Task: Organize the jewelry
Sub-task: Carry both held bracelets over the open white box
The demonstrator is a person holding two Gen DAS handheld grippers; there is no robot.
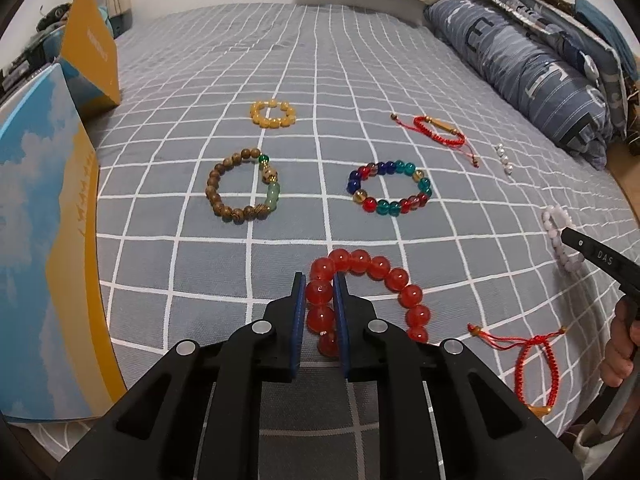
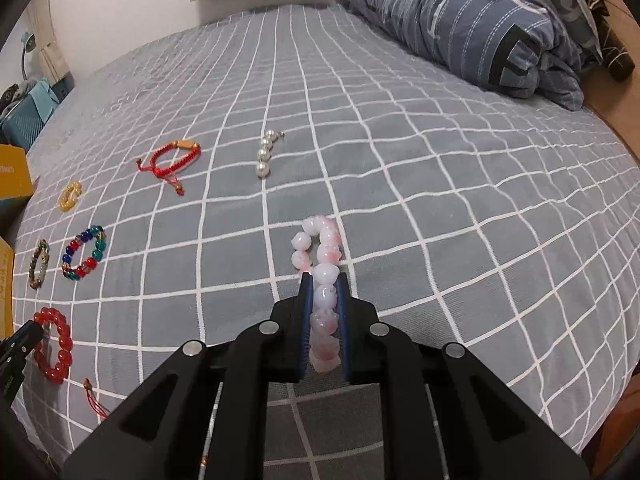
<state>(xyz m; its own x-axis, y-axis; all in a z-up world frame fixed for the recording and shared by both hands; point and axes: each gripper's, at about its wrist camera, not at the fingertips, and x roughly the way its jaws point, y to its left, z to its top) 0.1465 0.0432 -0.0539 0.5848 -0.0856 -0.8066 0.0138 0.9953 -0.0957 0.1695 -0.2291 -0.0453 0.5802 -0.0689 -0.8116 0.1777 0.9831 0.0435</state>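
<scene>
Currently the left gripper (image 1: 320, 280) has its blue-padded jaws closed narrowly on one side of a bracelet of large glossy red beads (image 1: 376, 268), which lies on the grey bed sheet with white grid lines (image 1: 280, 80); the rest of the loop curves out to the right of the gripper. Right gripper (image 2: 325, 278): jaws likewise nearly together, pinching a bracelet of pale pink-and-white beads (image 2: 320, 240); its free end lies on the sheet just beyond the tips.

Farther off in the left view: wooden brown bead bracelet with green stones (image 1: 242, 186), multicoloured glass bead bracelet (image 1: 390, 188), yellow bead bracelet (image 1: 273, 113), red woven cord bracelet (image 1: 438, 130).

Writing: "DAS" on the right gripper's finger at the right edge of the left view. Large letters show on the folded blue quilt (image 1: 520, 60), with "E" legible.
</scene>
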